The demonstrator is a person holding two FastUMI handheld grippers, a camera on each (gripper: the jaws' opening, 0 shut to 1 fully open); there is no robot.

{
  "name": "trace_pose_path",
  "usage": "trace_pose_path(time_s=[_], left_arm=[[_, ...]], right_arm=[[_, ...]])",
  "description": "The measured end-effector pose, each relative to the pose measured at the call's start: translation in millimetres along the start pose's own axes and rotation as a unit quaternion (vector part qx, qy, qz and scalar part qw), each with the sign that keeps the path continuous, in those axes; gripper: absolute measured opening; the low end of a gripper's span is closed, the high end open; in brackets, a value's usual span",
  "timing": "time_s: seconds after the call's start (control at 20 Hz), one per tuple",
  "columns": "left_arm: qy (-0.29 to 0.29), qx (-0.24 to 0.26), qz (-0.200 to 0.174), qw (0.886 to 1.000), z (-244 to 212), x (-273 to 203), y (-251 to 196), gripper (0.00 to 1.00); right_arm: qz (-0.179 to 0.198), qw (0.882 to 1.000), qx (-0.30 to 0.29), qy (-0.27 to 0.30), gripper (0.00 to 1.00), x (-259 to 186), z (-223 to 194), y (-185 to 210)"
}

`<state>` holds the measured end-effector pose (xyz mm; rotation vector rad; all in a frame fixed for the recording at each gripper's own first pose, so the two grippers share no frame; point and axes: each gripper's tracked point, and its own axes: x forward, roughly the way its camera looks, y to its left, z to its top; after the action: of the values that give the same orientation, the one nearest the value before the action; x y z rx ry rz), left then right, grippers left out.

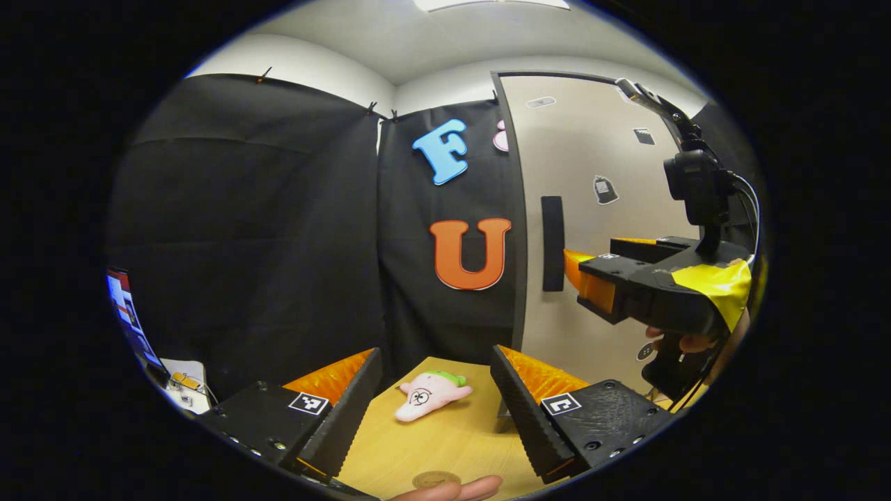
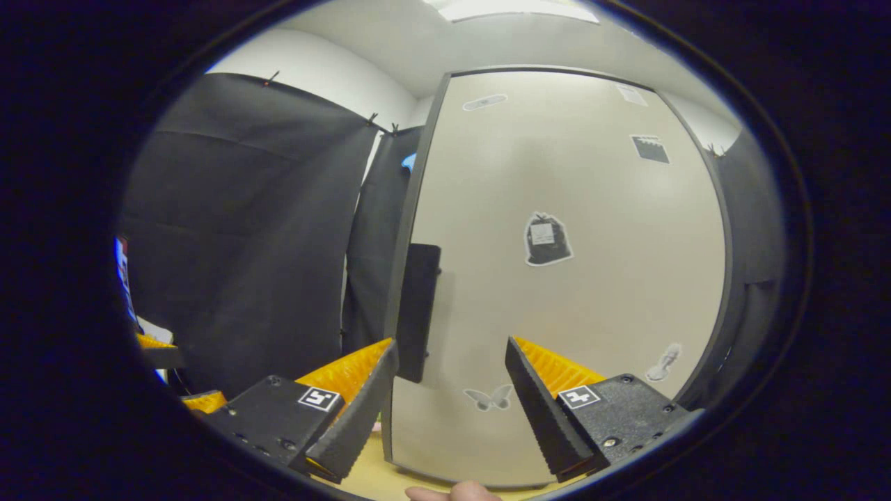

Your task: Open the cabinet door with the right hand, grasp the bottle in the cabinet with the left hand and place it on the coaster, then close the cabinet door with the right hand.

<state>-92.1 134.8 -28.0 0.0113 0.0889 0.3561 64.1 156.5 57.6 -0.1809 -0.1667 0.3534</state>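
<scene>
The beige cabinet door (image 2: 571, 278) stands closed, hiding what is inside. Its black vertical handle (image 2: 418, 313) sits near the door's left edge. My right gripper (image 2: 452, 396) is open, and the handle lies just beyond its left finger. In the left gripper view that right gripper (image 1: 581, 271) hovers by the handle (image 1: 552, 243), held by a hand (image 1: 686, 342). My left gripper (image 1: 437, 403) is open and empty over the wooden table (image 1: 431, 445). A round brown coaster (image 1: 436, 479) lies on the table near the bottom edge.
A pink plush toy (image 1: 431, 395) lies on the table beyond my left gripper's fingers. A lit monitor (image 1: 125, 313) stands far left. A fingertip (image 1: 452, 490) shows beside the coaster. Black cloth walls surround the booth.
</scene>
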Motion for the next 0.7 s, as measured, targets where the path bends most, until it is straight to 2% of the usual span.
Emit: trace_pose_path(time_s=[0.1,0.3,0.35,0.45,0.55,0.6,0.65,0.7], left_arm=[[0.008,-0.001,0.022,1.0,-5.3,-7.2,17.6,0.95],[0.028,-0.012,0.051,0.998,-20.3,-21.4,44.0,0.95],[0.033,-0.015,0.054,0.998,-22.9,-22.7,47.0,0.95],[0.037,-0.021,0.06,0.997,-29.3,-31.3,49.8,0.95],[0.044,-0.028,0.059,0.997,-32.3,-30.7,50.6,0.95],[0.048,-0.031,0.057,0.997,-34.9,-30.1,50.7,0.95],[0.053,-0.034,0.054,0.997,-37.5,-27.5,52.8,0.95],[0.055,-0.036,0.049,0.997,-40.8,-26.6,53.8,0.95]], right_arm=[[0.017,1.0,-0.001,0.0,1.0,13.8,0.0,13.9],[-0.014,0.999,-0.005,0.03,0.98,38.7,-7.6,11.2],[-0.014,1.0,-0.003,0.014,0.98,42.5,-0.5,15.4],[-0.004,0.999,-0.043,0.018,0.88,52.2,1.4,23.1],[-0.017,0.995,-0.097,0.021,0.73,48.9,-0.3,23.5],[-0.031,0.995,-0.093,0.018,0.65,48.1,3.2,19.9],[-0.029,0.997,-0.072,0.012,0.59,51.4,2.7,19.4],[-0.014,0.999,-0.044,0.024,0.45,54.2,1.9,23.5]])
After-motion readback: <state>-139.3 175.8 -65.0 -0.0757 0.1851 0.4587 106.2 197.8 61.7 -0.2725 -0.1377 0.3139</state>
